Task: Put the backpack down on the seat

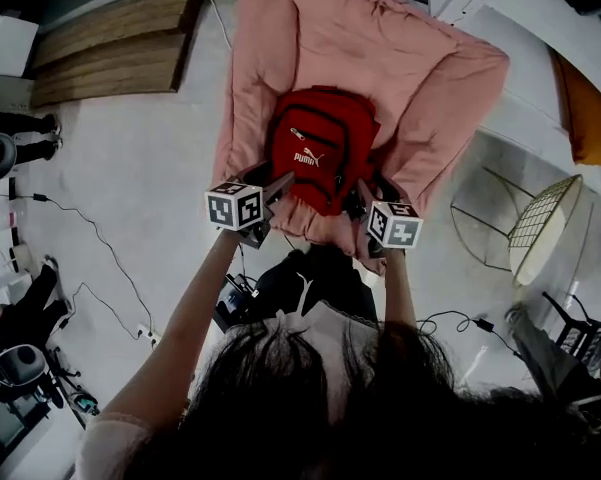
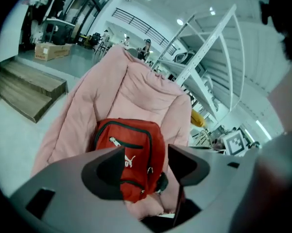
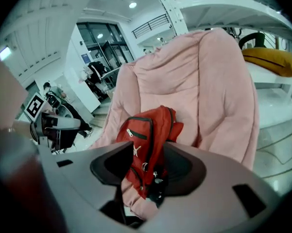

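A red backpack [image 1: 320, 148] with a white logo stands upright on the pink padded seat [image 1: 330, 38], leaning against its back cushion. My left gripper [image 1: 278, 188] is at the bag's lower left corner and my right gripper [image 1: 365, 196] at its lower right, both near the seat's front edge. In the left gripper view the backpack [image 2: 131, 154] shows past the open jaws of the left gripper [image 2: 146, 164], with nothing pressed between the pads. In the right gripper view the right gripper [image 3: 143, 166] stands just as open in front of the backpack [image 3: 146, 144].
Wooden steps [image 1: 110, 43] lie at the far left. A yellow wire chair [image 1: 545, 228] stands to the right of the seat. White shelving [image 3: 218, 4] with a yellow cushion [image 3: 272, 59] rises behind it. Cables [image 1: 100, 238] trail over the floor at the left.
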A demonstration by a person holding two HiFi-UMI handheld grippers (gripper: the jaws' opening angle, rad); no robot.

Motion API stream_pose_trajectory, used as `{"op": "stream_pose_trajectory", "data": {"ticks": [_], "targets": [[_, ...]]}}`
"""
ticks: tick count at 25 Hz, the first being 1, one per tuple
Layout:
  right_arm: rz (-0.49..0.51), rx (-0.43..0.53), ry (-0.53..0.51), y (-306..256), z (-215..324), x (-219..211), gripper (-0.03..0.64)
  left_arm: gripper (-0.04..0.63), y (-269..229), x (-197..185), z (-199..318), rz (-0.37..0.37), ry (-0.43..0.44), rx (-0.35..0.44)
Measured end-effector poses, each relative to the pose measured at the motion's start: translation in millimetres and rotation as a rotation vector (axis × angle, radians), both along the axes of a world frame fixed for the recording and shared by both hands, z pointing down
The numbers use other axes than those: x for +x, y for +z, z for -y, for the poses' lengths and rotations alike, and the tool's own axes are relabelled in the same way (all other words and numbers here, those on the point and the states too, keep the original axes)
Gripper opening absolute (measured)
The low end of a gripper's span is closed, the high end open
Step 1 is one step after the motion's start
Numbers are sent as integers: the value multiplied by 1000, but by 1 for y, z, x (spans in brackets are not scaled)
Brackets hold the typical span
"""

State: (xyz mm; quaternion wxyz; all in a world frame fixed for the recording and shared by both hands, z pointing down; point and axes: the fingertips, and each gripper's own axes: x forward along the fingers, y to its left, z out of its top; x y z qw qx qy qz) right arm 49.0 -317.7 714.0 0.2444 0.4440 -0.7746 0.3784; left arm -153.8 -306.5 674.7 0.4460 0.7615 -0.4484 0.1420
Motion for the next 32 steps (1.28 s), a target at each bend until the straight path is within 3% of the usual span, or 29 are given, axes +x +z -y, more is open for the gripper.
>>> {"op": "stream_pose_trajectory", "data": {"ticks": [7, 11, 14, 23, 32], "targets": [[113, 166, -14, -92, -33, -23, 198, 284, -91, 17, -34, -202, 11, 197], [184, 224, -4, -136, -64, -39, 190, 282, -134, 14, -69, -260, 12, 275], [208, 283, -14, -164, -83, -52, 153, 278, -160, 10, -93, -255, 28, 346], [265, 382, -50, -213, -169, -92, 112, 182, -196, -4, -185, -129, 58, 495], [235, 379, -76, -222, -233, -101, 97, 133, -196, -9, -251, -123, 106, 470]]}}
